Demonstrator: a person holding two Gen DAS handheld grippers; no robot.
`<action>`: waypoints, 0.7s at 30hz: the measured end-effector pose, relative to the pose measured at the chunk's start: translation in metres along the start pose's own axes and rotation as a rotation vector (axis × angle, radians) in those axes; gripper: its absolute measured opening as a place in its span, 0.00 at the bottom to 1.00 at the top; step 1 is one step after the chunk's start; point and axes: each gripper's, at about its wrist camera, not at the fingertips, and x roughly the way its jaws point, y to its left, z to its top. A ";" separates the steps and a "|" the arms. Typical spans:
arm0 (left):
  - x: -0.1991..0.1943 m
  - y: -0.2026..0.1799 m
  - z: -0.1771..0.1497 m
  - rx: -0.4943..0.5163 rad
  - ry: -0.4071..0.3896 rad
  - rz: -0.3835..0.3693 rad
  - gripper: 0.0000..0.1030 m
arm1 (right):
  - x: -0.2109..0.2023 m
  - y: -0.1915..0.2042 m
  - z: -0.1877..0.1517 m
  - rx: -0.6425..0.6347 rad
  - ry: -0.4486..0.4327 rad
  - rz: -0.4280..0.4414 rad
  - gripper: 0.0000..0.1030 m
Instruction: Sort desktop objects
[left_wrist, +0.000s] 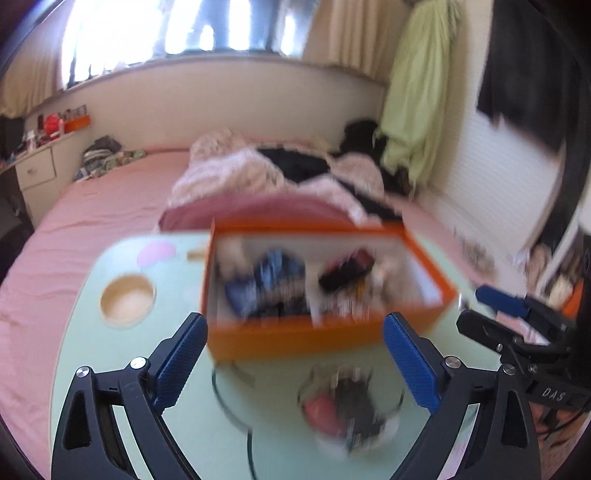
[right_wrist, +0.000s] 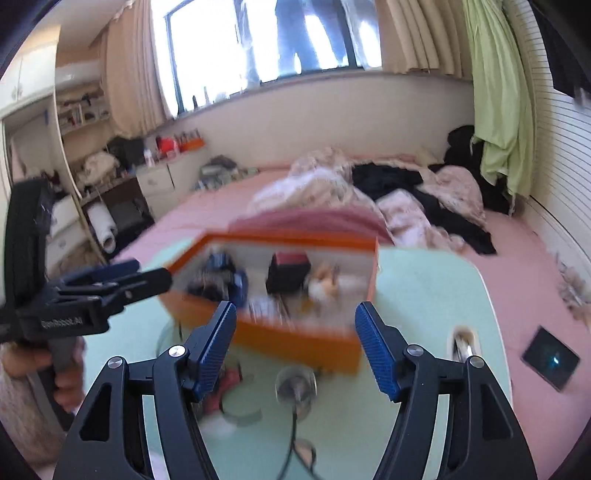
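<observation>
An orange box (left_wrist: 295, 341) (right_wrist: 295, 341) stands on the pale green table (left_wrist: 177, 295), holding several blurred items, blue, black and red among them. My left gripper (left_wrist: 295, 326) is open just in front of the box's near wall, with nothing between its blue pads (left_wrist: 181, 360). In the right wrist view the left gripper (right_wrist: 147, 275) reaches in from the left by the box's corner. My right gripper (right_wrist: 295, 314) is also open and empty before the box, and shows as the right gripper (left_wrist: 476, 310) at the box's right end. A clear round container (left_wrist: 351, 406) with red and dark contents sits below the fingers.
The table (right_wrist: 424, 295) rests on a pink bed (left_wrist: 92, 206) with heaped bedding behind. A round wooden recess (left_wrist: 127, 297) lies at the table's left. A cable (right_wrist: 293, 424) runs across the front. A dark flat device (right_wrist: 550, 358) lies on the bed at right. A hand (right_wrist: 33, 363) holds the left gripper.
</observation>
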 end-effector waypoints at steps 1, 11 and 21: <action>0.002 -0.002 -0.010 0.014 0.029 0.006 0.93 | -0.001 0.002 -0.008 -0.003 0.017 0.004 0.65; 0.019 0.015 -0.069 -0.028 0.148 0.099 0.95 | 0.013 0.018 -0.077 -0.093 0.204 -0.081 0.74; 0.021 0.010 -0.073 0.017 0.174 0.139 1.00 | 0.020 0.012 -0.087 -0.111 0.230 -0.103 1.00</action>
